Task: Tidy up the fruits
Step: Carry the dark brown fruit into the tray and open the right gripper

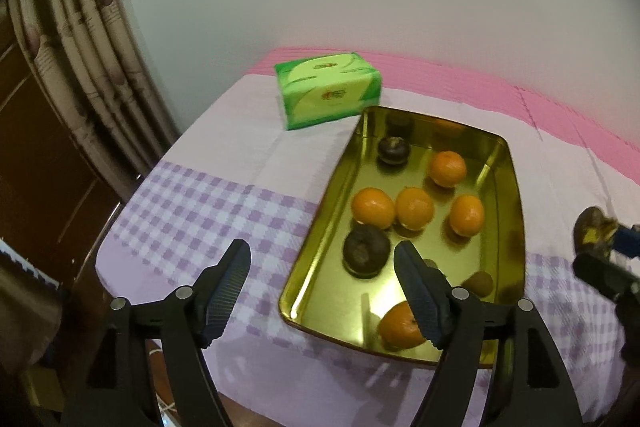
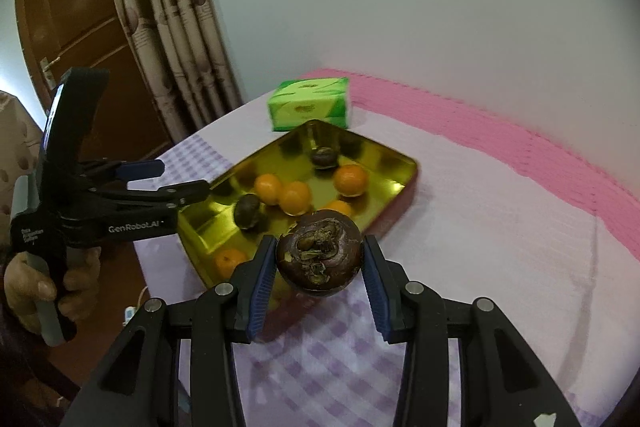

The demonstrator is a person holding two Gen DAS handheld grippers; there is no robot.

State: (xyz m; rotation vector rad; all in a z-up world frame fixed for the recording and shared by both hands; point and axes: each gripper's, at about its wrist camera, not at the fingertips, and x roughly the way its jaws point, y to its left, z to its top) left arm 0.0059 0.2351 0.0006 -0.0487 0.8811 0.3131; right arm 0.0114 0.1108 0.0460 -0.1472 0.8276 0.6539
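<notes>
A gold metal tray (image 1: 512, 187) (image 2: 396, 163) lies on the table and holds several oranges (image 1: 414, 207) (image 2: 295, 197) and two dark brown fruits (image 1: 366, 250) (image 2: 247, 211). A small brown fruit (image 1: 478, 283) lies near the tray's near right wall. My left gripper (image 1: 322, 259) is open and empty over the tray's near left edge; it also shows in the right wrist view (image 2: 182, 183). My right gripper (image 2: 319, 254) is shut on a dark brown fruit (image 2: 319, 251) and holds it above the tray's near edge. It shows at the right edge of the left wrist view (image 1: 600, 239).
A green tissue pack (image 1: 328, 89) (image 2: 310, 103) stands behind the tray. The table has a lilac checked cloth (image 1: 208, 203) and a pink strip (image 1: 560, 99) by the white wall. Curtain (image 1: 72, 39) and wooden door (image 2: 72, 27) at left.
</notes>
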